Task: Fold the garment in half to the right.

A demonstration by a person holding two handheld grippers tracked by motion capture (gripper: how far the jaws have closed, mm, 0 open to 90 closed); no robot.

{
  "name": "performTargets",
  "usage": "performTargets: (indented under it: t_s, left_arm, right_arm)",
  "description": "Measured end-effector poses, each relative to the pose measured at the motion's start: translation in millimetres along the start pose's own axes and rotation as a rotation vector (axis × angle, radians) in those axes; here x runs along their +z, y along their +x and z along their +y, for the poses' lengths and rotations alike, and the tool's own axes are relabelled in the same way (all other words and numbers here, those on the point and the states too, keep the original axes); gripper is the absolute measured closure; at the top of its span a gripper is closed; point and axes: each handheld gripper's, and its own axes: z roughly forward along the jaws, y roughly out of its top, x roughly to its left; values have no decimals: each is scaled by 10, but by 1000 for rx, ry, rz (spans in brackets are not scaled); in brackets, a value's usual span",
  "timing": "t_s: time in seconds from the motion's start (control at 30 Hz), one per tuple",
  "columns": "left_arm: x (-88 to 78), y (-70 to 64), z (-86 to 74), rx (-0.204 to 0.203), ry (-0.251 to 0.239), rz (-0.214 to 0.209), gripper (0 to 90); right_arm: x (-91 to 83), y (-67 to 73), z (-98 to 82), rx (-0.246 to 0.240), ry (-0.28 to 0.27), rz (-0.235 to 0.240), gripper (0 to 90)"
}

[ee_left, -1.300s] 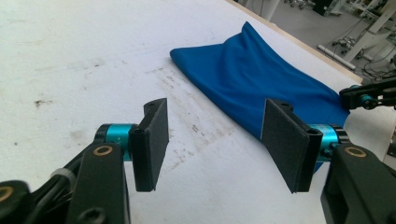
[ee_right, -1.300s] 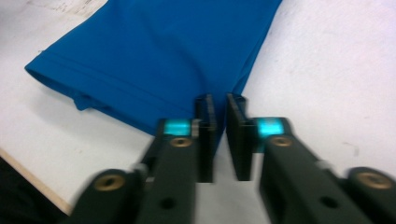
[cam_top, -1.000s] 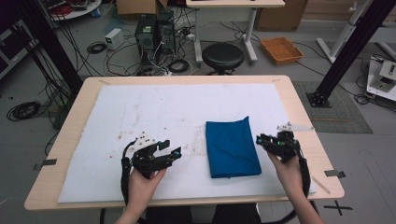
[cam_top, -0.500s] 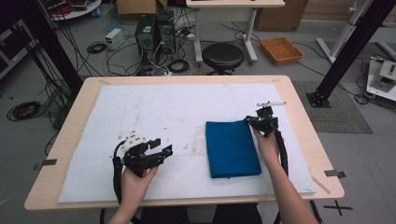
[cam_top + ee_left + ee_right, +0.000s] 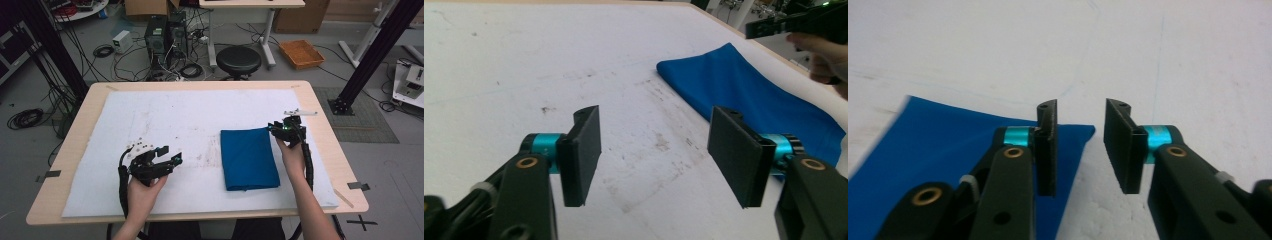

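Note:
A folded blue cloth (image 5: 248, 158) lies flat on the white mat (image 5: 190, 125), right of centre. My right gripper (image 5: 274, 127) hovers at the cloth's far right corner, open, with nothing between its jaws. In the right gripper view that blue cloth corner (image 5: 1075, 137) sits just below and left of the gap of the right gripper (image 5: 1079, 147). My left gripper (image 5: 176, 159) is open over bare mat, a short way left of the cloth. The left gripper view has the left gripper (image 5: 654, 155) with jaws wide apart and the blue cloth (image 5: 744, 95) ahead to the right.
The mat covers most of a wooden table (image 5: 90, 105), with scuff marks (image 5: 200, 157) near its middle. A black stool (image 5: 238, 61), an orange tray (image 5: 300, 53) and cables lie on the floor beyond the far edge.
My right gripper moved from the table's right edge up and left to the cloth's far right corner. My left gripper drifted slightly left and nearer the front edge.

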Motion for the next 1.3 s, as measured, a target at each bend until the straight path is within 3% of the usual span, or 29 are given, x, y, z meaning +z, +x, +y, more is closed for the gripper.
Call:
performTargets:
  t_s: [0.17, 0.37, 0.53, 0.73, 0.93, 1.3]
  left_arm:
    - [-49, 108, 146, 96, -16, 60, 377]
    - [-99, 207, 276, 174, -16, 126, 377]
    - [-143, 274, 267, 154, -31, 135, 336]
    - [-127, 290, 256, 149, -29, 147, 279]
    - [-111, 276, 252, 167, -21, 152, 241]
    - [-121, 288, 245, 162, -24, 157, 241]
  right_arm:
    - [-388, 1, -72, 0, -97, 64, 510]
    - [-757, -129, -221, -6, -161, 73, 414]
    - [-938, -239, -302, -5, -187, 75, 359]
    - [-993, -318, -336, 5, -188, 77, 354]
    - [-1000, -319, -341, 2, -185, 78, 355]
    - [-1027, -291, -309, 0, -203, 81, 352]
